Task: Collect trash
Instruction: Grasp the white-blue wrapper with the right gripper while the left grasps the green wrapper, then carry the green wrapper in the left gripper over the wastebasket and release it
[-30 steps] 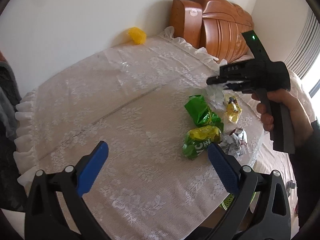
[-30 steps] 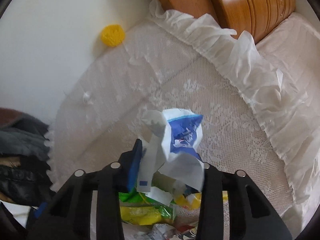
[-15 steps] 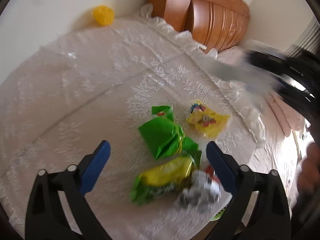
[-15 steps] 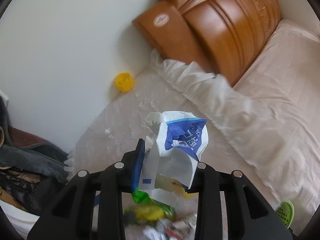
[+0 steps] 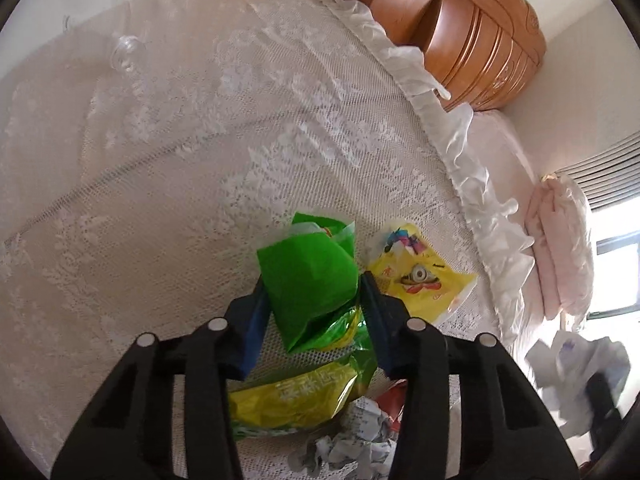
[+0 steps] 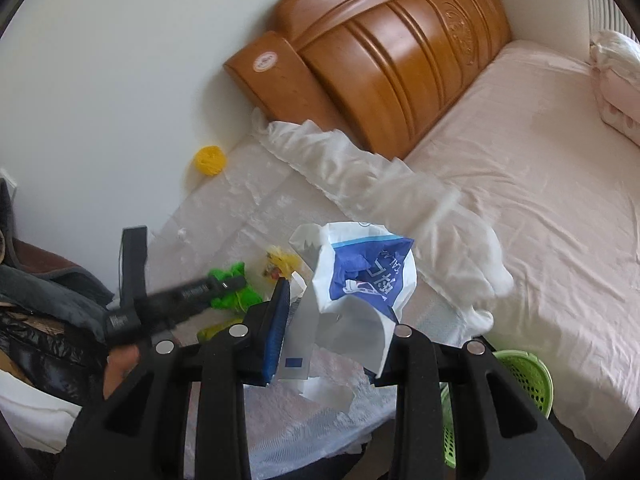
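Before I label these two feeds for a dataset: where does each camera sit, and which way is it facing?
Left wrist: on the left gripper, looking down at the lace tablecloth; its fingers pinch the green wrapper.
Right wrist: on the right gripper, higher, facing the headboard and bed; it holds the white and blue wrapper, with the left gripper and hand at left.
Shared: green wrapper, yellow wrapper, yellow ball, headboard.

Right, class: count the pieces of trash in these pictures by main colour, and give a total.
Green: 2 (green wrapper, green bag)
Yellow: 1 (yellow wrapper)
White: 2 (paper ball, white bag)
Total: 5
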A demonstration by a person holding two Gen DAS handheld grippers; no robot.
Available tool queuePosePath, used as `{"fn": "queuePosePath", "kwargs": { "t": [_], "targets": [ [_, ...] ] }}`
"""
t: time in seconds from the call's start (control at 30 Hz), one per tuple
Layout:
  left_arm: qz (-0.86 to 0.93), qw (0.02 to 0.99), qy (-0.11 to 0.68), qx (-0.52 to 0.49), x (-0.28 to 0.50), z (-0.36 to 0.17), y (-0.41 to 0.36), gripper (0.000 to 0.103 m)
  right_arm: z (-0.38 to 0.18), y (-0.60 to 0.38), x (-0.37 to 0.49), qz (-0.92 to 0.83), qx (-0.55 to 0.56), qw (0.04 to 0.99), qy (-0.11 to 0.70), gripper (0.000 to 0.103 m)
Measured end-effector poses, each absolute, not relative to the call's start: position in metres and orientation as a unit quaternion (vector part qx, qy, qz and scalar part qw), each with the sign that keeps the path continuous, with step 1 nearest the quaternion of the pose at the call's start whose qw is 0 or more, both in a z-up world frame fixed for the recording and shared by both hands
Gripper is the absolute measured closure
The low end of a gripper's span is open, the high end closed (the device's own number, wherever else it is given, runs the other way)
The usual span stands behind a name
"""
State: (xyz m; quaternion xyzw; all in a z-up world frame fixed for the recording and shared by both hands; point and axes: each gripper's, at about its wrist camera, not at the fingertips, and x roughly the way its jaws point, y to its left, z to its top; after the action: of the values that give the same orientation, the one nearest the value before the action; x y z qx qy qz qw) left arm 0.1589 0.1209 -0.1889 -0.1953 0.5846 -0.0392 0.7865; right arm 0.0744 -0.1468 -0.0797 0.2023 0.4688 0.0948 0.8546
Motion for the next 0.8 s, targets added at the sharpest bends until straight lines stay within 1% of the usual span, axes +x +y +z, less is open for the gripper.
{"fn": "queuePosePath", "kwargs": {
  "t": [0.13,0.23,0.37,0.57,0.67,0.8],
  "targets": [
    [-0.036,0.805,0.563,-0.183,0.156,-0.169,0.129,0.061,-0.075,-0.153,0.063,0.091,0.205,0.859,0.460,0.071],
    [-0.034,0.826,0.539,-0.161,0.142,-0.142,0.135,0.061,-0.068,-0.156,0.052,0.090,0.202,0.866,0.449,0.071],
    [-0.053,0.858,0.501,-0.102,0.109,-0.095,0.124,0.061,-0.057,-0.163,0.028,0.078,0.195,0.876,0.434,0.071],
    [-0.100,0.886,0.450,-0.057,0.059,-0.047,0.087,0.061,-0.044,-0.186,-0.018,0.033,0.181,0.889,0.420,0.071],
    [-0.161,0.884,0.437,-0.034,0.036,-0.032,0.055,0.061,-0.040,-0.203,-0.048,0.000,0.176,0.893,0.415,0.071],
    [-0.251,0.864,0.437,-0.009,0.012,-0.027,0.004,0.061,-0.042,-0.231,-0.089,-0.051,0.190,0.888,0.415,0.071]
  ]
}}
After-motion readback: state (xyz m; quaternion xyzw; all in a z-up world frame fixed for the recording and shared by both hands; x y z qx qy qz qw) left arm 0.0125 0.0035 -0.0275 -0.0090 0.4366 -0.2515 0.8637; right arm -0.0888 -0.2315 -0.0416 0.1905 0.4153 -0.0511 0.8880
